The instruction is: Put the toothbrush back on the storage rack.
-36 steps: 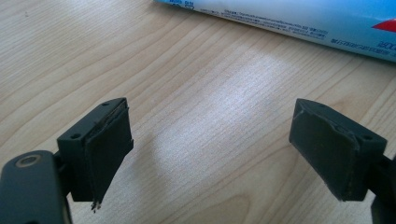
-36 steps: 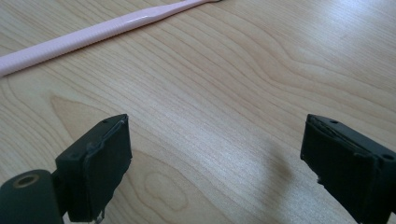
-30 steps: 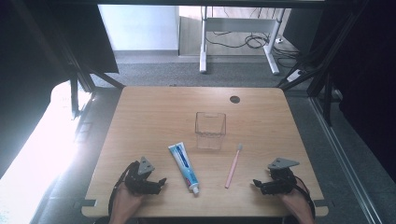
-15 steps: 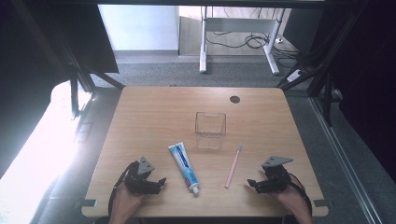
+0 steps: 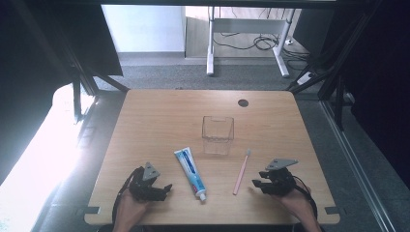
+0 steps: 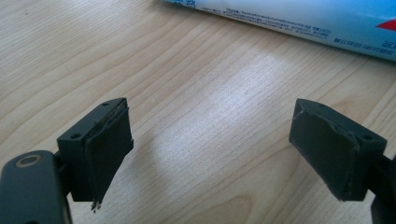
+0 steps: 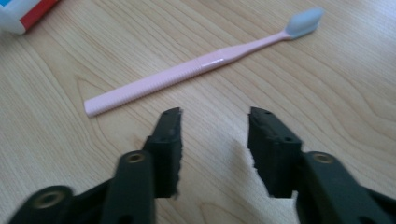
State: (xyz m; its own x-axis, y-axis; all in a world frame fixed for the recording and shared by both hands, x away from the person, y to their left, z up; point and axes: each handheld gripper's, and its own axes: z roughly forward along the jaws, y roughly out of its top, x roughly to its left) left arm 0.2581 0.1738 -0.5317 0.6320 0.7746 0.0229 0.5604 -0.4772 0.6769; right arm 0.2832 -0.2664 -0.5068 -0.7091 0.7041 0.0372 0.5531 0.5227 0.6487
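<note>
Work in hand: the toothbrush and the paste tube are apparently being lined up for placing in the clear cup; this is judged from the layout, not seen.

Left gripper: being held low at the near left of the table; jaws being kept wide apart with nothing between them; in the left gripper view, bare wood is lying between the jaws and the tube is lying just beyond them.

Right gripper: being held at the near right; jaws being held apart, empty; in the right gripper view they are being pointed at the handle end of the toothbrush, near it but not touching.

Toothbrush: lying flat on the table, between the tube and the right gripper, bristles toward the cup.

Tube: lying flat, cap toward the near edge, just right of the left gripper.

Cup: standing upright at mid-table, empty as far as can be told.

Done: nothing is being held or lifted; nothing has been put in the cup.

Left: both grasps, both lifts and both placings, by this judgement; the toothbrush is likely being approached first.
</note>
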